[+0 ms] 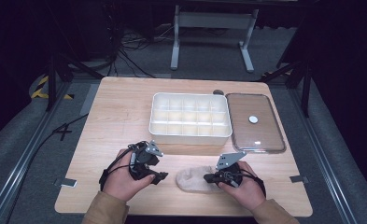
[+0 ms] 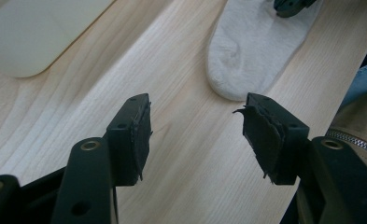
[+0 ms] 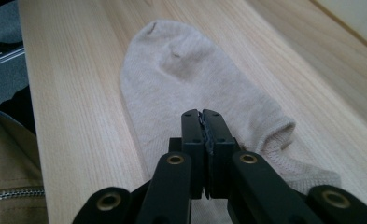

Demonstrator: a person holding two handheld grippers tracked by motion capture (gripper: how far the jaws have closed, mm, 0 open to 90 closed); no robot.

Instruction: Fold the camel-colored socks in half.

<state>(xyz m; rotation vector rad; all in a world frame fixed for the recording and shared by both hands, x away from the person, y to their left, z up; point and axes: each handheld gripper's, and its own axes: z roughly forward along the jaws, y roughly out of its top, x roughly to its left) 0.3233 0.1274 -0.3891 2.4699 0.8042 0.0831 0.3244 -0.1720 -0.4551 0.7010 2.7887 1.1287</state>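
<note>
The right gripper (image 3: 203, 115) is held low by the person's right hand (image 1: 246, 189), its fingers clenched together with pads meeting over the middle of the flat beige fabric ankle sock (image 3: 190, 88); whether fabric is pinched between them cannot be told. The sock lies on the light wooden worktop (image 1: 120, 116), toe extending ahead of those fingers and cuff beside them. The left gripper (image 2: 197, 135), tilted down by the left hand (image 1: 120, 179), has its fingers released wide over bare worktop, the sock's toe just beyond them.
</note>
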